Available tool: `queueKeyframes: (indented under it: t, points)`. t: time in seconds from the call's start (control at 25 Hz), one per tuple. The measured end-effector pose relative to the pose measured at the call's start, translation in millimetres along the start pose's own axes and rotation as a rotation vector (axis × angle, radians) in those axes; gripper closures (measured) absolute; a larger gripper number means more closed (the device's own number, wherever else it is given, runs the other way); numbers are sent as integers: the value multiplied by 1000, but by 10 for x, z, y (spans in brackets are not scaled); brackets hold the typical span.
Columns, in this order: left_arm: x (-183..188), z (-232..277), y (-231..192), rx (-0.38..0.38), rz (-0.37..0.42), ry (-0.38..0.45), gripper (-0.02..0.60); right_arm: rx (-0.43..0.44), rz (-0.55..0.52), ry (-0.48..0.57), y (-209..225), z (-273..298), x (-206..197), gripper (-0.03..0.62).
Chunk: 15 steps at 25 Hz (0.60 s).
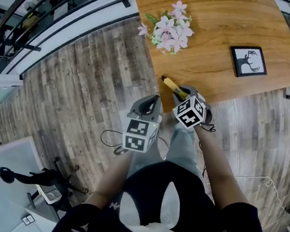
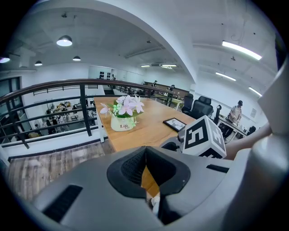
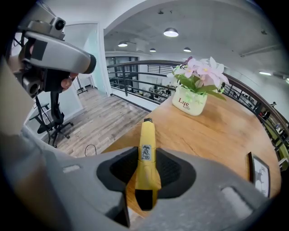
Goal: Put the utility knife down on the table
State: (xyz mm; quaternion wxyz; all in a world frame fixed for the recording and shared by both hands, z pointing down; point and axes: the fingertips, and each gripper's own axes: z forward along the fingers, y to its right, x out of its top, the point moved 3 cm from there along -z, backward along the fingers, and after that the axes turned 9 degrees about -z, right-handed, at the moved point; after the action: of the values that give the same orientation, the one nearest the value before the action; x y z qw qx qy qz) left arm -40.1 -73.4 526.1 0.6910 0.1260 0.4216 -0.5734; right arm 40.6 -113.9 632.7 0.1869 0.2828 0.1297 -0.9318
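Head view: flowers [image 1: 171,27], pic frame [image 1: 248,62] past knife [image 1: 173,87].

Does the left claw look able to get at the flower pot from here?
Probably yes. The left claw is shut and empty near the corner of the table, and only bare wood lies between it and the flower pot.

Right gripper [image 3: 147,176] clamped on a yellow utility knife [image 3: 147,155], pads against both its sides; knife nose points forward over the near edge of the wooden desk [image 3: 216,135]; small label on its top face; white flower pot [image 3: 189,103] farther along the desk; black picture frame [image 3: 259,173] lying at right; plank floor [image 3: 99,122] at left.
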Motion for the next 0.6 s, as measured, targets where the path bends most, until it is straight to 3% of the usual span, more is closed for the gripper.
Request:
queueKeyframes:
  t: [0.6]
  points:
    - [-44,-1,-26,6,-9,-12,563,23,-10,-21,-48,146,-66,473]
